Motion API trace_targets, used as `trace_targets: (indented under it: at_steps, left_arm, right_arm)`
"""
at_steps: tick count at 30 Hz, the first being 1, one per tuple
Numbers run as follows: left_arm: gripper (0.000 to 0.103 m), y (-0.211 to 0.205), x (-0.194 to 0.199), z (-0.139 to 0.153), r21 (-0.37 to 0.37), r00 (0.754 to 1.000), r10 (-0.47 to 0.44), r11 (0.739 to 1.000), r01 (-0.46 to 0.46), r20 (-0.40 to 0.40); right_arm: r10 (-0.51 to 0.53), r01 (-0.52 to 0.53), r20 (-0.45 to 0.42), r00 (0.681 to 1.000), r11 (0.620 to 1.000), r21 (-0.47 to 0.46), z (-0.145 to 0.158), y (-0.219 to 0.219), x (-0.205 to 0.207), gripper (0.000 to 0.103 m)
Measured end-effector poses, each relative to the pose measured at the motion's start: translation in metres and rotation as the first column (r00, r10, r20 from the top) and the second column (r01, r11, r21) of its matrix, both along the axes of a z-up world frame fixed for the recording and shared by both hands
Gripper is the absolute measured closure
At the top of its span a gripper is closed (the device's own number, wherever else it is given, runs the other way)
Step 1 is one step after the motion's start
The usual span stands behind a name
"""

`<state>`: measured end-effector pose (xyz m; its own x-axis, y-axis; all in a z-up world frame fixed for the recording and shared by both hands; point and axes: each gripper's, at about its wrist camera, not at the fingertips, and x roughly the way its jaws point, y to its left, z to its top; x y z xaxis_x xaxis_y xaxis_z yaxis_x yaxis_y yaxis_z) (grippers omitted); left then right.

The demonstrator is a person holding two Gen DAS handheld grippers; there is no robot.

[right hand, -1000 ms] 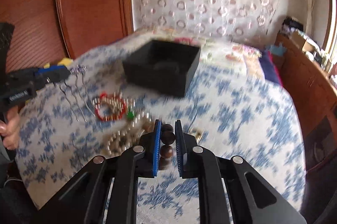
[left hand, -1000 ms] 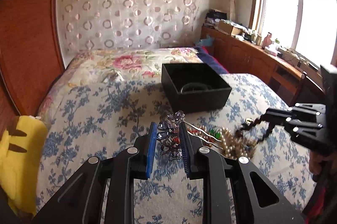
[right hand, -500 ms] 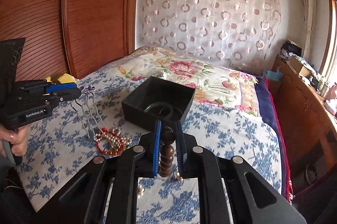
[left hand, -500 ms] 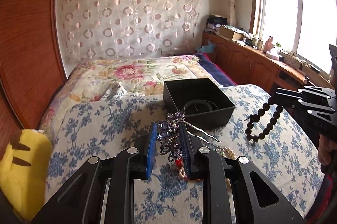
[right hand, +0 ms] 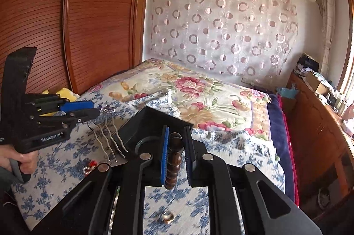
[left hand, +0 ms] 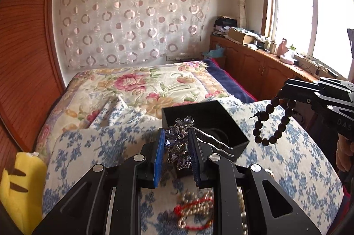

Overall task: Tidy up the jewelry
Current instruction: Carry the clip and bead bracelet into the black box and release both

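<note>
Jaws of your left gripper (left hand: 176, 146) clamp the purple hair comb (left hand: 179, 142); right gripper (right hand: 176, 154) grips the bead bracelet (right hand: 173, 159), both lifted clear for the black box (left hand: 205, 120) ahead.

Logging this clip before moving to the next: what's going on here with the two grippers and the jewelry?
A person is sorting jewelry on a bed. The left gripper is shut on a purple jeweled hair comb, held above the bedspread beside the black box. The right gripper is shut on a dark wooden bead bracelet, which hangs near the box. A pearl and red bead strand lies on the blue floral cover.
</note>
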<state>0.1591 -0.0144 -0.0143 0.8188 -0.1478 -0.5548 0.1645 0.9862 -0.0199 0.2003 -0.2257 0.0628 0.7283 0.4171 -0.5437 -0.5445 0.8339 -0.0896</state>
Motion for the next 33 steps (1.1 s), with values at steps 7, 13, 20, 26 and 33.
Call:
trace_targets:
  at_steps: [7, 13, 20, 26, 33]
  left_arm:
    - [0.083, -0.012, 0.035, -0.006, 0.016, 1.000, 0.008, 1.000, -0.007, -0.020]
    - [0.083, -0.018, 0.058, -0.024, 0.026, 0.998, 0.009, 1.000, -0.007, -0.068]
    - [0.082, -0.022, 0.070, -0.040, 0.035, 0.994, -0.010, 0.999, 0.014, -0.113]
    - [0.082, -0.020, 0.066, -0.036, 0.024, 0.994, -0.021, 0.999, 0.024, -0.103]
    - [0.082, -0.012, 0.048, -0.025, 0.027, 0.997, -0.025, 0.999, 0.028, -0.080]
  right_arm:
    - [0.019, -0.019, 0.003, 1.000, 1.000, 0.015, 0.006, 0.003, 0.028, 0.088]
    - [0.058, -0.058, 0.006, 0.998, 0.998, 0.026, 0.008, 0.014, 0.042, 0.088]
    - [0.082, -0.081, -0.026, 0.996, 0.996, 0.024, -0.004, 0.028, 0.059, 0.088]
    - [0.076, -0.076, -0.056, 0.996, 0.997, -0.005, -0.023, 0.035, 0.070, 0.088]
    - [0.047, -0.049, -0.075, 0.996, 0.998, -0.028, -0.038, 0.039, 0.077, 0.088]
